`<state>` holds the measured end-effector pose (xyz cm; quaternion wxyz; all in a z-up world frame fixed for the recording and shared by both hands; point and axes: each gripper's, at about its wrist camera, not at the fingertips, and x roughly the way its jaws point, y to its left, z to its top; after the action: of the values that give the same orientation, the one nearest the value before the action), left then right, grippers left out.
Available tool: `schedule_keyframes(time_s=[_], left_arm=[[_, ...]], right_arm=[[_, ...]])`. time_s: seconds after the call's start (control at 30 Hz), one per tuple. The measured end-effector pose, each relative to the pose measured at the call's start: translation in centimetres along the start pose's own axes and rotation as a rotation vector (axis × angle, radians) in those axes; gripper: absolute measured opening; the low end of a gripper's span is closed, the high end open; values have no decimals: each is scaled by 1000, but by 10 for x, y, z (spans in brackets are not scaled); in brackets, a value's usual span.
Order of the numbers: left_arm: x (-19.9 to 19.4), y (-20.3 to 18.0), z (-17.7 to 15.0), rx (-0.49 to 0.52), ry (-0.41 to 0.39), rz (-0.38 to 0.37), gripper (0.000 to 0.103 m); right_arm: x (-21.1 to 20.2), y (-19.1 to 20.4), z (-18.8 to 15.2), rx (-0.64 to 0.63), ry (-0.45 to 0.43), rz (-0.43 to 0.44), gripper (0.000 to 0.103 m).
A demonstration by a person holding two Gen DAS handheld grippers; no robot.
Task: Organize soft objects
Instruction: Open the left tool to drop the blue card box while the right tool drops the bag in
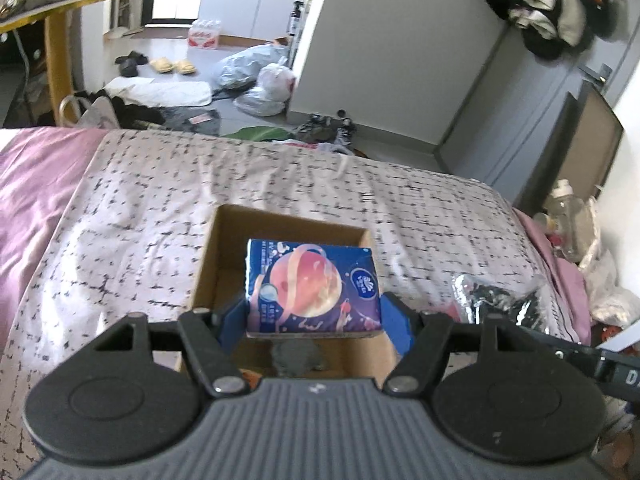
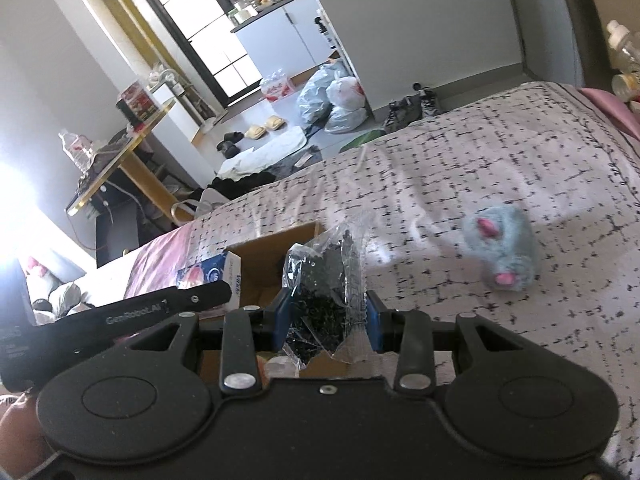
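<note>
1. The left gripper (image 1: 314, 320) held the tissue pack (image 1: 312, 286) between its blue fingers (image 1: 232, 320), jaws closed against the pack's two short ends. The pack hung over the open box (image 1: 224, 264), at the box's right side and not clearly resting on its floor.

2. The right gripper (image 2: 328, 320) was closed on a clear bag (image 2: 326, 292) of dark, loose contents, pinched at mid-height. The bag stood just right of the box (image 2: 276, 248) and near its rim; the pack (image 2: 208, 276) showed at the box's left.

3. Handling, as judged: the pack looked light and yielding, its film wrap probably slick. A grip across the ends, as held, should suit it; a harder squeeze would likely only dent it.

4. The bag appeared light, crinkly and shapeless. Its film could slide or tear at the ragged lower edge, so a hold across the filled middle seemed sounder than one at the empty top.

5. Further out, on the patterned bedcover (image 2: 460, 168), a grey plush toy (image 2: 502, 246) with pink patches lay to the right, well apart from the box. It was blurred. It would probably be soft and very light, best taken across the body.

6. Beyond the bed's far edge were floor clutter, plastic sacks (image 1: 260, 76) and slippers (image 1: 172, 65).

7. Judgement: pack and bag were at the box, the toy not yet collected.
</note>
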<state>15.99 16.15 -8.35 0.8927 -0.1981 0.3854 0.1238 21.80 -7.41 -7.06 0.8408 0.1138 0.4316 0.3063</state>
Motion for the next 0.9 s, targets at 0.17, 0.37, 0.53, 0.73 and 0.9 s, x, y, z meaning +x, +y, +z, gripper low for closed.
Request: schedule_keyframes(time_s=[0.17, 0.37, 0.53, 0.73, 0.9], left_arm=[[10, 21, -2, -57, 25, 21, 69], [17, 34, -4, -96, 32, 16, 70], [23, 36, -7, -105, 33, 21, 73], [21, 39, -6, -126, 24, 31, 73], [15, 39, -4, -132, 0, 28, 73]], right_arm=[[13, 16, -2, -29, 16, 10, 37], [26, 29, 0, -51, 29, 13, 37], [37, 34, 3, -58, 33, 11, 37], [54, 40, 8, -73, 45, 0, 37], [64, 45, 13, -74, 39, 17, 39]])
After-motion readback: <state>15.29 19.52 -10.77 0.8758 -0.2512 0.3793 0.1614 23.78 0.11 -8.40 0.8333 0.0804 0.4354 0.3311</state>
